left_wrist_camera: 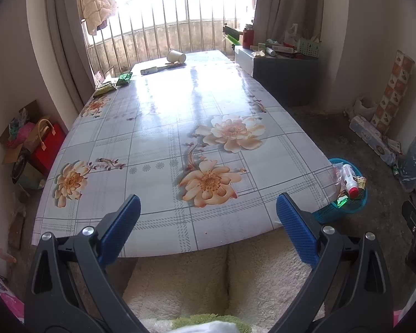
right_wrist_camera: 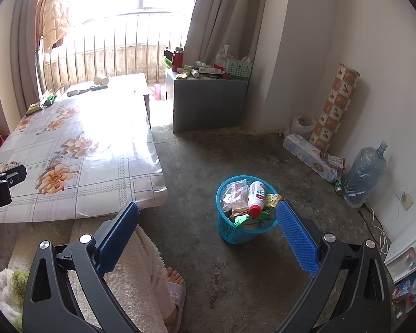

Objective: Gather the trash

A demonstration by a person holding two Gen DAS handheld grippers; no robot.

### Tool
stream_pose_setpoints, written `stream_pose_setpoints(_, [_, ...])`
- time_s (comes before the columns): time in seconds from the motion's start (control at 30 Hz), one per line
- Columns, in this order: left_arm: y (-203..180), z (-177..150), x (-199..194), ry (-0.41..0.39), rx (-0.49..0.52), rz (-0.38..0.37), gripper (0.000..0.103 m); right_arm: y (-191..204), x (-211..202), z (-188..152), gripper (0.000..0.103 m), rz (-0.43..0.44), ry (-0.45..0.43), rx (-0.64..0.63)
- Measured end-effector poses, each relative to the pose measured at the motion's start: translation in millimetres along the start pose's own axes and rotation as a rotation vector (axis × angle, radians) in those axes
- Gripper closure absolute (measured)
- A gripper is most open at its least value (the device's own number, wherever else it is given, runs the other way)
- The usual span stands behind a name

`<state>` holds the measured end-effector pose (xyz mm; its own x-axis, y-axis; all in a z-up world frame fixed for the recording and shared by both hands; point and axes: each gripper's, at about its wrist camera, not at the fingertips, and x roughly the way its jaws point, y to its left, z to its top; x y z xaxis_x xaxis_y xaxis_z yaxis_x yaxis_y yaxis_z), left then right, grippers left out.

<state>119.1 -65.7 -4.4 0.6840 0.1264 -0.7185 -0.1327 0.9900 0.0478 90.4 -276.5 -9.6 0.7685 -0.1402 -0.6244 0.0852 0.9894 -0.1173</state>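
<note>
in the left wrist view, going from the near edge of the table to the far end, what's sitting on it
Nothing on the near part of the table, then yellow-green packet → green packet → small white box → tipped paper cup.

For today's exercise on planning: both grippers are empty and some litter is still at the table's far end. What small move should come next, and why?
Probably reach the open left gripper forward toward the green packets at the far left of the table. The blue basket already holds trash, while the packets, a tipped paper cup and a flat box remain.
</note>
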Motion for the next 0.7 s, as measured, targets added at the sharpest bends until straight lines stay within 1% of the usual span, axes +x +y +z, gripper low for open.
stream_pose_setpoints(0.7, [1.4,1.2,0.4,0.007,-0.003,0.000,0.009,2.2,0.6,0.5,0.006,0.011,-0.003,-0.001])
